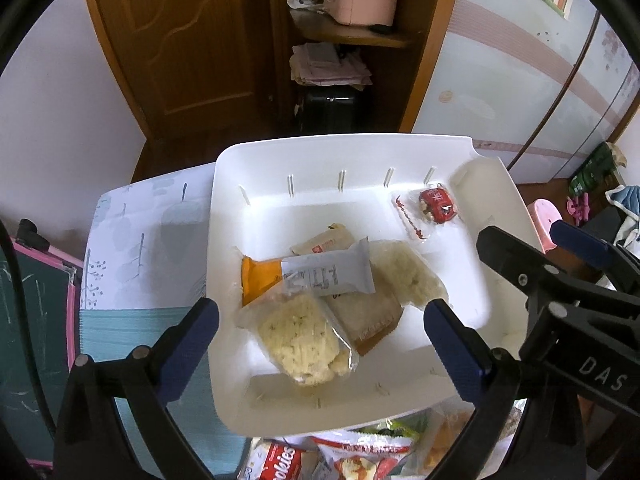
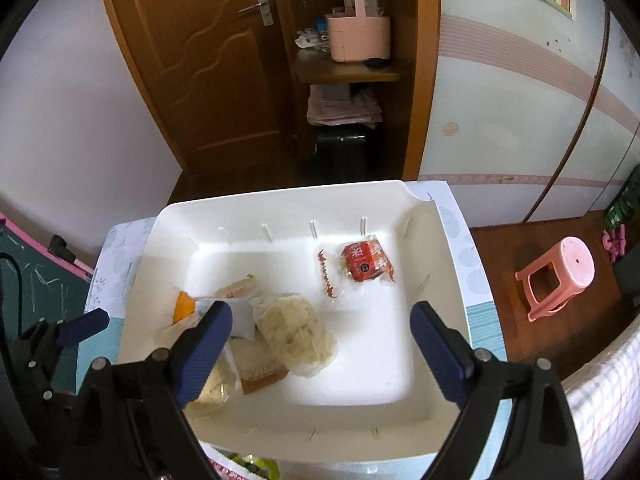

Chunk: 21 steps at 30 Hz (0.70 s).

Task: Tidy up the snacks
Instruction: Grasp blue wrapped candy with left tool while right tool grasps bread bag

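Hovering over white tray (image 1: pixel 224 240) of snack packets (image 2: pixel 294 334), 2 grippers (image 1: pixel 320 332) (image 2: pixel 322 336) spread apart, empty.

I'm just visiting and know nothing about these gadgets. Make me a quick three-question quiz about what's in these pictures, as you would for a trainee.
1. True or false: the left gripper and the right gripper are both open and hold nothing.
2. Which snack lies apart from the pile in the white bin?
A. the red packet
B. the orange packet
C. the grey-white wrapper
3. Fill in: more snack bags, one marked "cookies", lie ____ the bin, at its near edge.

Key: 1 true; 2 A; 3 outside.
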Motion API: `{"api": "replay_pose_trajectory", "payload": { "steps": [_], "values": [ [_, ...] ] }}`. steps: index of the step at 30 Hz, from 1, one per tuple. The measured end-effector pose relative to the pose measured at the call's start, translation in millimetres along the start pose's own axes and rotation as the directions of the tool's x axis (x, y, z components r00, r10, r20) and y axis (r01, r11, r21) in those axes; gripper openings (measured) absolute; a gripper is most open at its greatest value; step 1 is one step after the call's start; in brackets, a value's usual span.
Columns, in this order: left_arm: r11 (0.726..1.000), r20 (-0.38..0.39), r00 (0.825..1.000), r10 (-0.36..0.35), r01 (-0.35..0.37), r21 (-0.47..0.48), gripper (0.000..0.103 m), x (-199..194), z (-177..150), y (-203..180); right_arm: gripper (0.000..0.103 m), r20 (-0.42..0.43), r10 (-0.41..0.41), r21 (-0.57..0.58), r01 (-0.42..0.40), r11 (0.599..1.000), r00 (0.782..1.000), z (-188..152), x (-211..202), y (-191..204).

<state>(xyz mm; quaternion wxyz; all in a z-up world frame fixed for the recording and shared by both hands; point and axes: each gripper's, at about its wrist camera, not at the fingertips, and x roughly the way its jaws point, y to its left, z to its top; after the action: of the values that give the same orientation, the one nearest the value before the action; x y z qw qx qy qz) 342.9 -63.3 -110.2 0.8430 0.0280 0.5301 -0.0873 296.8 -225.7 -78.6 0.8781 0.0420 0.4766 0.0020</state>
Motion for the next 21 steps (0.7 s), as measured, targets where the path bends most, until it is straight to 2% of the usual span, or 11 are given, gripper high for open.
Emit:
{"api": "replay_pose_trajectory", "payload": {
  "steps": [8, 14, 21],
  "values": [
    [1.000, 0.026, 0.999, -0.018, 0.018, -0.010, 0.102, -44, -8, 0, 0.091, 0.041, 0.011, 0.001, -0.011, 1.000, 0.999, -6, -39, 5],
    [1.000, 0.106, 0.994, -0.020, 0.018, 0.020, 0.102, -105, -18, -8, 0.091, 0.108, 0.019, -0.004, -0.019, 1.000, 0.994, -11, -91, 9],
    [0.998, 0.193, 0.981, -0.018, 0.005, 0.066, 0.102, -173, -39, -16, 0.091, 0.207, 0.041, -0.030, -0.035, 0.999, 0.977, -26, -160, 18]
  ]
}}
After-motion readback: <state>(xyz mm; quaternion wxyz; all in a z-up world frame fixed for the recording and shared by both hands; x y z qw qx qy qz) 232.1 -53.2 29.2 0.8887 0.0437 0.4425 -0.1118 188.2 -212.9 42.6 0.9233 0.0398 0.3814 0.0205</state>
